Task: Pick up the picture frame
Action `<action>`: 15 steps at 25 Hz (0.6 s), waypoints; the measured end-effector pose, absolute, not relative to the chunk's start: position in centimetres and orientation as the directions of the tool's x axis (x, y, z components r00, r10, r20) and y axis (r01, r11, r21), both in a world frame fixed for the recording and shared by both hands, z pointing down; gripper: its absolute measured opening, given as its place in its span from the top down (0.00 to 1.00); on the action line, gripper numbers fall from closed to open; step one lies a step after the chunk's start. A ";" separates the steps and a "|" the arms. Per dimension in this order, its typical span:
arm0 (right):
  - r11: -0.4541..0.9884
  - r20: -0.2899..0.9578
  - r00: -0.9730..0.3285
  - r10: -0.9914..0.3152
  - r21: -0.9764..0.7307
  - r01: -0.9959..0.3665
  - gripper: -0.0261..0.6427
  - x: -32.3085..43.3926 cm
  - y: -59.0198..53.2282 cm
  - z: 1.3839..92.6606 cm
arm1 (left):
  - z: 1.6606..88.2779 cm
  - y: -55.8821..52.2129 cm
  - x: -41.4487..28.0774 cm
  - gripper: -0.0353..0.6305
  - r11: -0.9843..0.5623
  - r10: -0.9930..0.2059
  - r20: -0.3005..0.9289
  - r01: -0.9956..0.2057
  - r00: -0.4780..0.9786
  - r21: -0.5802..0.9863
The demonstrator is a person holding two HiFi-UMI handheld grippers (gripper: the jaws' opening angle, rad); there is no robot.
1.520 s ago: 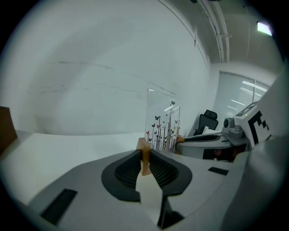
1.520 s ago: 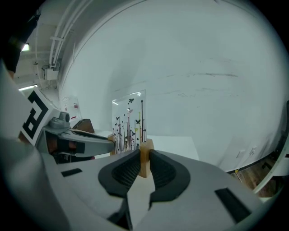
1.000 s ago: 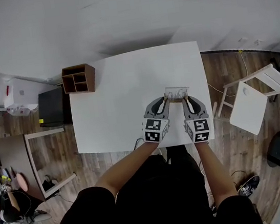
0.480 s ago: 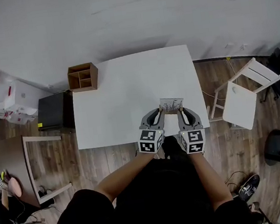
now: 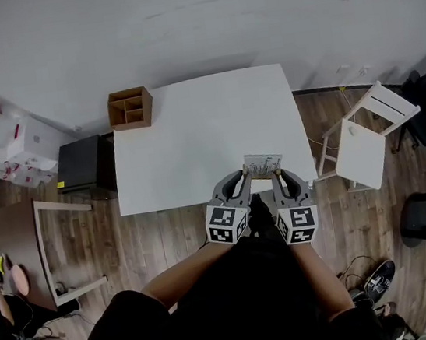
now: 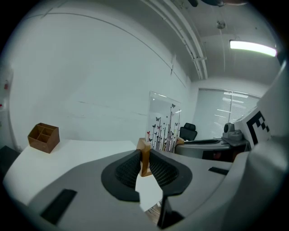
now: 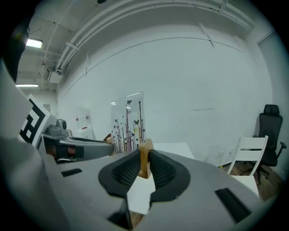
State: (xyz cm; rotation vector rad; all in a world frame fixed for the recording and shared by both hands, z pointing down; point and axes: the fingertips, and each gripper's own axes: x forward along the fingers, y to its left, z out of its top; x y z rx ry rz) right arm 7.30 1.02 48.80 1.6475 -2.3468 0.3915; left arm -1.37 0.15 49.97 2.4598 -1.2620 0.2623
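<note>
Picture frame (image 5: pixel 263 164), seemingly aloft, clamped by both claws (image 5: pixel 243 175) (image 5: pixel 278 172).

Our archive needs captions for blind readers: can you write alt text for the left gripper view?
The left gripper has its jaws shut on a wooden foot of the picture frame, whose clear butterfly-printed panel stands upright, with a white table beyond. A wooden organizer sits at the table's far left.
</note>
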 end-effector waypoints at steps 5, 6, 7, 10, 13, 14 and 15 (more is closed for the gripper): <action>0.315 0.306 -0.325 -0.895 -0.084 -0.945 0.85 5.8 2.7 47.0 | 48.5 1.9 -2.9 0.85 -0.531 -0.745 0.309 -0.806 0.591 0.262; 0.314 0.298 -0.324 -0.898 -0.084 -0.946 0.85 5.6 3.0 46.7 | 48.1 2.3 -3.1 0.85 -0.532 -0.746 0.303 -0.805 0.593 0.263; 0.313 0.291 -0.324 -0.900 -0.083 -0.946 0.85 5.4 3.3 46.4 | 47.8 2.6 -3.3 0.85 -0.535 -0.748 0.297 -0.804 0.594 0.260; 0.315 0.283 -0.324 -0.903 -0.079 -0.946 0.85 4.8 4.0 46.1 | 47.4 3.3 -3.9 0.85 -0.540 -0.753 0.286 -0.805 0.593 0.245; 0.314 0.286 -0.323 -0.902 -0.077 -0.946 0.85 4.2 4.6 46.2 | 47.6 3.8 -4.5 0.85 -0.539 -0.757 0.285 -0.809 0.588 0.235; 0.313 0.287 -0.322 -0.902 -0.080 -0.946 0.85 4.0 4.7 46.3 | 47.7 3.9 -4.7 0.85 -0.538 -0.759 0.285 -0.810 0.586 0.235; 0.312 0.286 -0.322 -0.902 -0.083 -0.946 0.85 3.8 4.8 46.4 | 47.7 4.0 -4.9 0.85 -0.536 -0.760 0.284 -0.811 0.585 0.236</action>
